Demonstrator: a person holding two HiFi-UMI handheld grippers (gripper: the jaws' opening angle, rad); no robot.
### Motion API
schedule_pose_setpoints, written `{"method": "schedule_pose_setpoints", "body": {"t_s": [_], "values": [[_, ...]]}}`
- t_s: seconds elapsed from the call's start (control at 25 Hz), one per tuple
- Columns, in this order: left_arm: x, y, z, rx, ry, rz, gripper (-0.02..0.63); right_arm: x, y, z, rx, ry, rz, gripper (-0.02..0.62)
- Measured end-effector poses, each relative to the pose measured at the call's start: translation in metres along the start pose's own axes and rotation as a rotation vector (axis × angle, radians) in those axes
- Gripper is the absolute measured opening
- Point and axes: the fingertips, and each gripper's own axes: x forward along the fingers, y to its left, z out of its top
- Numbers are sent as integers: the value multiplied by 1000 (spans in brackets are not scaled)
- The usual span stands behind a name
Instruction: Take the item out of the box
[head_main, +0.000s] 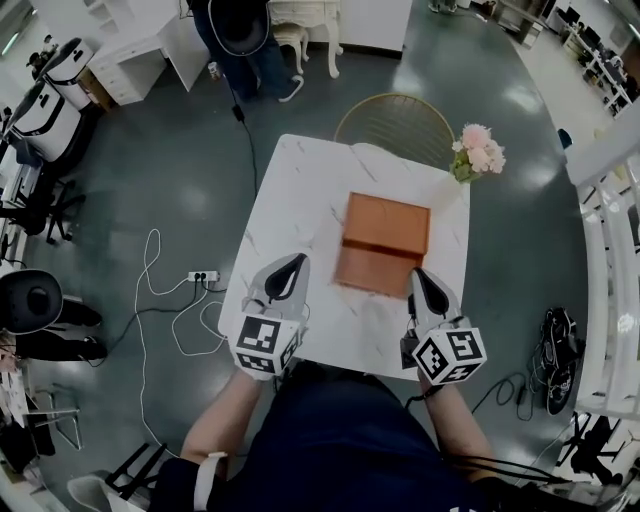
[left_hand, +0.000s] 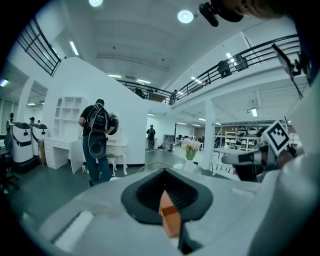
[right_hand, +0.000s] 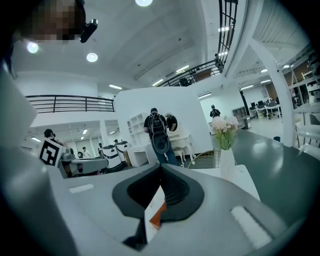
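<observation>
Hovering at lower left over the counter's (head_main: 300, 190) near edge, the left hand-held gripper (head_main: 298, 265) has its jaws closed on nothing. The brown box (head_main: 385, 245) sits mid-frame, and its contents cannot be made out. At lower right, the right hand-held gripper (head_main: 420, 278) is likewise closed and empty.

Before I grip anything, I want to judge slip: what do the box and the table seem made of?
The box looks like matte brown cardboard or leatherette: even colour, no glare. The table looks like white marble or marble-print laminate, smooth: grey veins, faint sheen.
</observation>
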Motion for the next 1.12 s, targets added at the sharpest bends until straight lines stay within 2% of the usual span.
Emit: {"method": "schedule_pose_setpoints", "body": {"t_s": [0.2, 0.36, 0.56, 0.92, 1.12], "values": [[-10, -8, 28, 35, -36, 10, 2, 1, 2, 24, -32, -55, 16, 2], [-20, -11, 45, 57, -64, 38, 2, -1, 15, 43, -102, -111, 61, 2], [-24, -7, 40, 45, -46, 91, 2, -3, 27, 52, -186, -158, 114, 2], [-38, 2, 32, 65, 2, 159, 2, 1, 24, 48, -191, -174, 128, 2], [-36, 19, 47, 134, -24, 190, 2, 8, 23, 57, -208, -193, 128, 2]]}}
